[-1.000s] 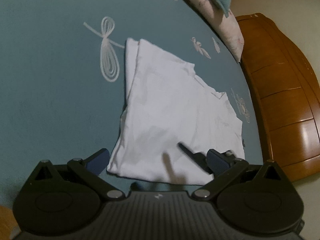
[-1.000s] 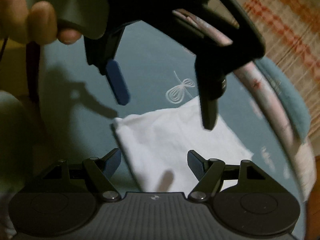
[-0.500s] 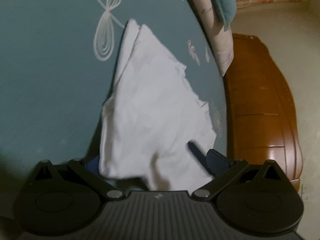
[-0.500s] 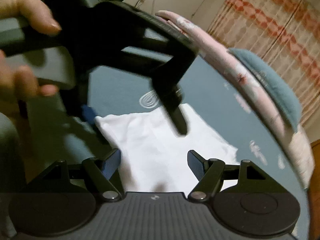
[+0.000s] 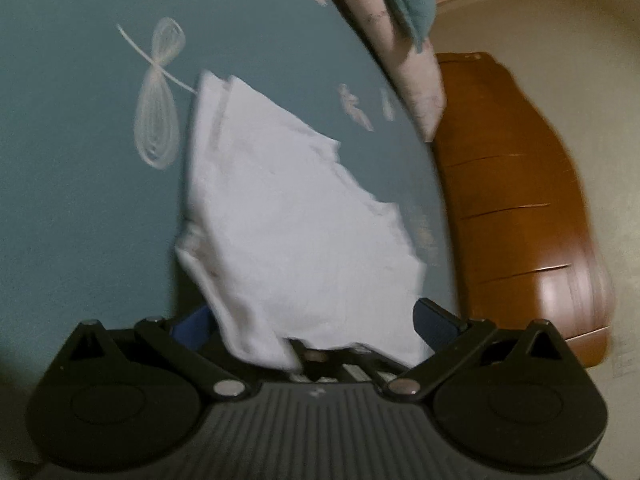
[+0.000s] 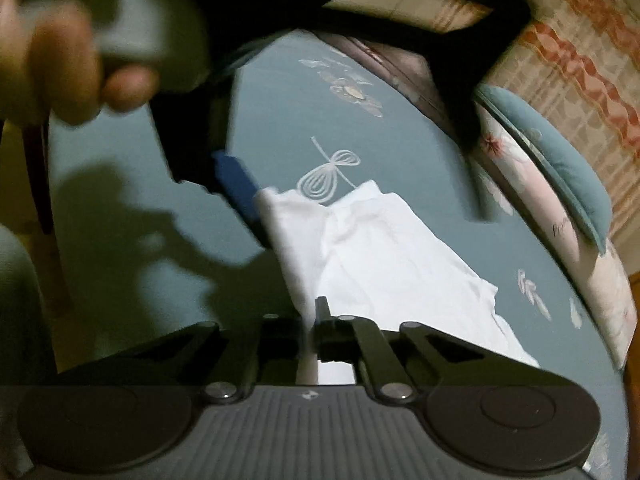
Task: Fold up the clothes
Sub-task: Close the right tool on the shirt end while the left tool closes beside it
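A folded white garment lies on the teal bedsheet, its near edge lifted. In the left wrist view my left gripper stands open, and the garment's near edge drapes between its blue-padded fingers. In the right wrist view my right gripper is shut on the garment's near edge, which rises in a raised fold. The left gripper shows there too, held in a hand above and to the left of the garment.
A wooden bed frame runs along the right side. A pink flowered pillow and a teal pillow lie at the bed's far edge. White dragonfly embroidery marks the sheet beside the garment. A striped curtain hangs behind.
My right gripper has closed on the garment's near edge and lifted it. The left gripper has moved in so the cloth lies between its open fingers.
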Motion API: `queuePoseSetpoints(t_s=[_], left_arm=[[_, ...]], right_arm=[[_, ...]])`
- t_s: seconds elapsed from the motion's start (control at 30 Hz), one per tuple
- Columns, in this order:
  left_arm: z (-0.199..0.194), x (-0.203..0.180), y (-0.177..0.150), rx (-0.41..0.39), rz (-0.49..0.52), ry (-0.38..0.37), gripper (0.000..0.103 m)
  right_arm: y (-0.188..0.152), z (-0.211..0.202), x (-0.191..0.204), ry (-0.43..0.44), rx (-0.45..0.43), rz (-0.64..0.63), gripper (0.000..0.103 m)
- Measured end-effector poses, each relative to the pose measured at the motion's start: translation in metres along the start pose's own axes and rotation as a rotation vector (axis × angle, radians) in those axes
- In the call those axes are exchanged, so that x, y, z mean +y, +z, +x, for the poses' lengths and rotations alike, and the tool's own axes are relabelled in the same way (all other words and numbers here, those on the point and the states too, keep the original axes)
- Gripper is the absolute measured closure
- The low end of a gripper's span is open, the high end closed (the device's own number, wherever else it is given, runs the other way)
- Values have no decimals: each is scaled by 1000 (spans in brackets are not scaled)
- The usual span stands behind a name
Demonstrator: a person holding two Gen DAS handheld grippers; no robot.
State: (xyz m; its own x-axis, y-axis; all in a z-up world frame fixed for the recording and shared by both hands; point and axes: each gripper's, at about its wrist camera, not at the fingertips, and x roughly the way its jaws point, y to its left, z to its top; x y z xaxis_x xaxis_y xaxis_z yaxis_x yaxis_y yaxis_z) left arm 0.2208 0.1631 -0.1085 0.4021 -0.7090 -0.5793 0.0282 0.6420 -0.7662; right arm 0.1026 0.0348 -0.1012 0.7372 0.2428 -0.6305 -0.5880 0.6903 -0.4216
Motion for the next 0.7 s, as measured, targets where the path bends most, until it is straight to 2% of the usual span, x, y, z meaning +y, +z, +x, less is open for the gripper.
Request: queuePoseSetpoints(t_s=[0.07,0.13,0.2,0.27,0.53,0.7], left_arm=[[4,5,7,-6,-9,16,3],[10,10,16,-6,-16,18,9],[18,14,28,-3,-13,50,26],[30,17,40,21,-15,71,30],[62,25,82,37,-37,3,31],[80,20,104,47,17,-6,32]], right_arm=[[2,-2,-7,5,-9,17,98],[2,-6,-10,11,-16,33,98],[3,-8,-13,18,-21,48,98],[2,-11,-16,22,-27,66,98],[1,-19,-27,40,-43,127,98],[-3,-28,-29,49,-46,157,98]])
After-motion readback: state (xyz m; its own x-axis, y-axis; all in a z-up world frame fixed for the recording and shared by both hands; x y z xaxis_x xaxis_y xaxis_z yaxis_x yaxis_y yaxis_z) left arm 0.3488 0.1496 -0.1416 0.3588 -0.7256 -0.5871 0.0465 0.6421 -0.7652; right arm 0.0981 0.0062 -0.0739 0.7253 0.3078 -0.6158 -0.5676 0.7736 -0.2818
